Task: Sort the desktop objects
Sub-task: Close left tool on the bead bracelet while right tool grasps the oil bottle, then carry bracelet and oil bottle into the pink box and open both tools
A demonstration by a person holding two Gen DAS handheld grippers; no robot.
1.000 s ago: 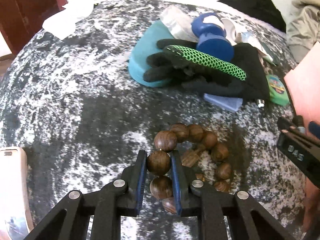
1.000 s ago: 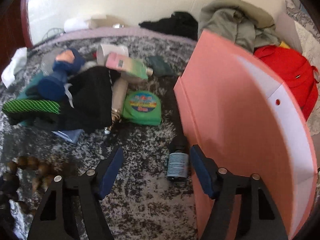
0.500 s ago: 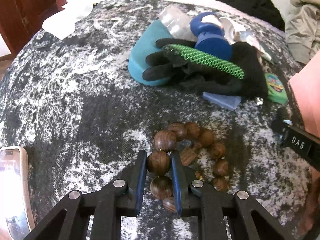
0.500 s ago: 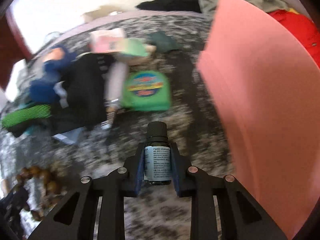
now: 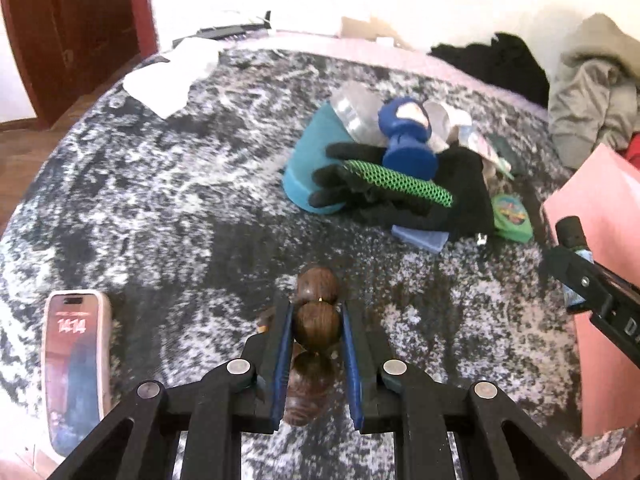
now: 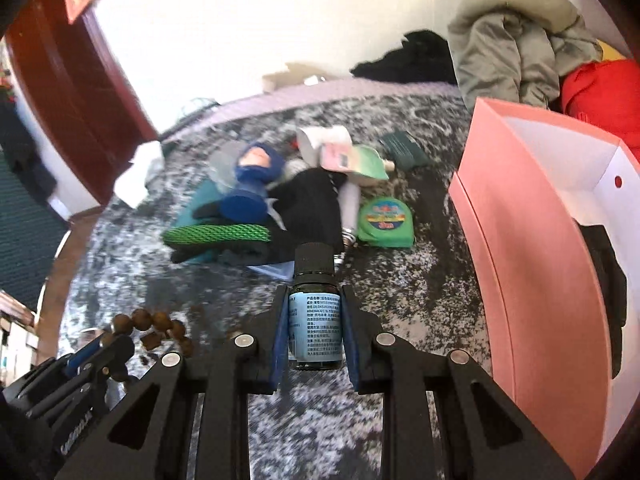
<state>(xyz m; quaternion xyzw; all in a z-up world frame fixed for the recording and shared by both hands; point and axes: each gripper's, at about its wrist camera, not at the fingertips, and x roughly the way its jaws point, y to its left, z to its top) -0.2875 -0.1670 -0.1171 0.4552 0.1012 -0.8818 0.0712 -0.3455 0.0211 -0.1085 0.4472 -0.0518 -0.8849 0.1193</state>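
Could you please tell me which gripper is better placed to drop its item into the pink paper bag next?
Right. The right gripper, jaws shut on the small dark glass bottle, is beside the open pink paper bag; the left gripper holding the brown wooden bead bracelet sits farther away.

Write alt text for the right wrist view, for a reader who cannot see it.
The right claw is shut on a small dark bottle with a pale blue label, held above a mottled grey cloth. An open pink paper bag stands to its right; a green tape measure lies ahead.
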